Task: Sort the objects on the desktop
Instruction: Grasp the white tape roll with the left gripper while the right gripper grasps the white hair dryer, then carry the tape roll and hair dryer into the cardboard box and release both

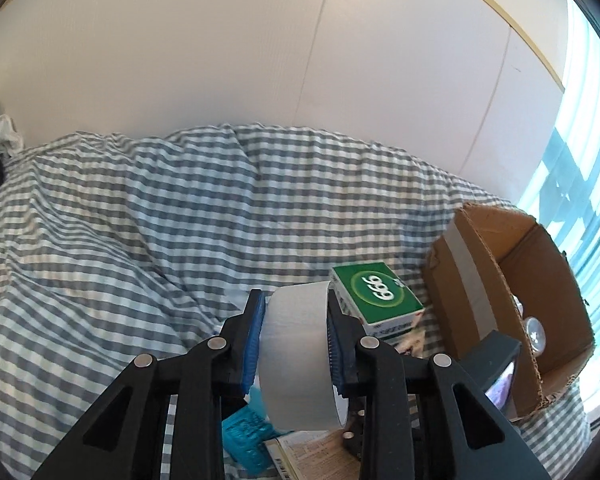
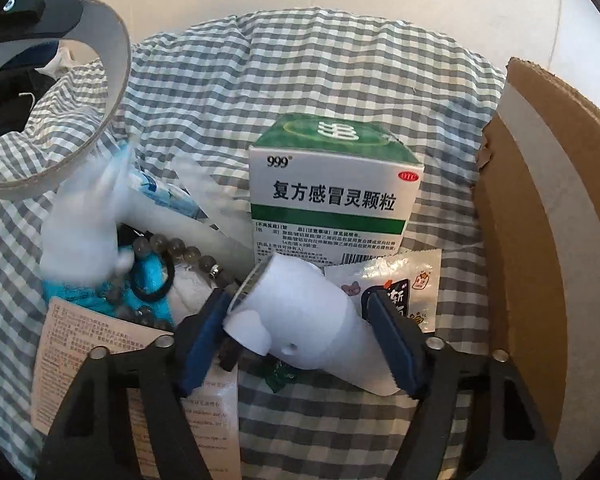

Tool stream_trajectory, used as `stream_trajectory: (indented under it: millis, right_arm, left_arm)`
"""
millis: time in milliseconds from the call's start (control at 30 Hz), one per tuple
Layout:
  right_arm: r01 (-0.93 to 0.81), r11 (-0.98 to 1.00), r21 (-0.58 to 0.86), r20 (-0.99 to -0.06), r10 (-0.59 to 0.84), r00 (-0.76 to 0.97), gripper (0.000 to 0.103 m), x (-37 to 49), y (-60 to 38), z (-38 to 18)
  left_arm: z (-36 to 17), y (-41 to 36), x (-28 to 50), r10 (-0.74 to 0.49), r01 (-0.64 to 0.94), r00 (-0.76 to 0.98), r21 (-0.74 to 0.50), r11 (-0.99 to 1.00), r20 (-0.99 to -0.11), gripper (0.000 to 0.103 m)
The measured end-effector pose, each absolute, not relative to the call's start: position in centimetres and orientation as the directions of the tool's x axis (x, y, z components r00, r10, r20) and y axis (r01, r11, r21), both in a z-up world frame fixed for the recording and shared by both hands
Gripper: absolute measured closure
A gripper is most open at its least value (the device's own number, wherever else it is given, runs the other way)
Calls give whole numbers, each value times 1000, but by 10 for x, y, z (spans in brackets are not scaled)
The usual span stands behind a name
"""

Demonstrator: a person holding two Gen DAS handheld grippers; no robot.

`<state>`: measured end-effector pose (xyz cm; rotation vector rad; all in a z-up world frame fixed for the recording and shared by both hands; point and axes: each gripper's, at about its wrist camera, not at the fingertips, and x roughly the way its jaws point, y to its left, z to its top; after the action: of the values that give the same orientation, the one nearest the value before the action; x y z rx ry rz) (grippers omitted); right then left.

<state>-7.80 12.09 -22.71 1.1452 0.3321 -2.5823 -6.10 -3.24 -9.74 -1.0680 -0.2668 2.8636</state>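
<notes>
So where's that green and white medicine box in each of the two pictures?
Left wrist view: the medicine box sits right of centre, just behind the claw's tape roll.
Right wrist view: the box stands in the centre, label facing the camera.
Shared landmark: the cardboard box to its right.

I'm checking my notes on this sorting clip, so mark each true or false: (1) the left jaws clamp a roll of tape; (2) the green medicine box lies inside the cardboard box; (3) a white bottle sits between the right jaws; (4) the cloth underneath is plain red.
1. The left gripper has its jaws clamped on the tape roll: true.
2. False. The medicine box stands on the cloth, beside the cardboard box.
3. The white bottle sits between the jaws of the right gripper: true.
4. False. The cloth is grey and white check.
</notes>
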Motion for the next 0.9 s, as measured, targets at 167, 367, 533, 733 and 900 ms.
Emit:
stream_trajectory:
  millis: [167,367,533,733,900]
  right_arm:
    - [347,-936,-61,-737,-192,-648,40,-68,130,-218]
    - [328,-945,-24,-699,-218,-681,41,-59,140,-195]
    - [321,-947,-6,-644,-242,-726,41,-46,146,-169]
    - [326,-945,14,-590,-271,-761,41,-29,153,-140]
    - [331,-943,17,-540,-287,-791,41,-12,159,-117]
  left_arm:
    - [-102,-36,-61,110,5,-752,-172,-985,-650,74]
    - [-102,-39,-57,99,11,-745,-160,-987,-660,74]
    - [-90,-39,-50,79,20,-761,-144,-989,-644,74]
    - [-74,-37,-39,48,34,-780,-120,-992,-624,74]
    - [-57,-33,-27,27,44,-805,-104,-994,-592,74]
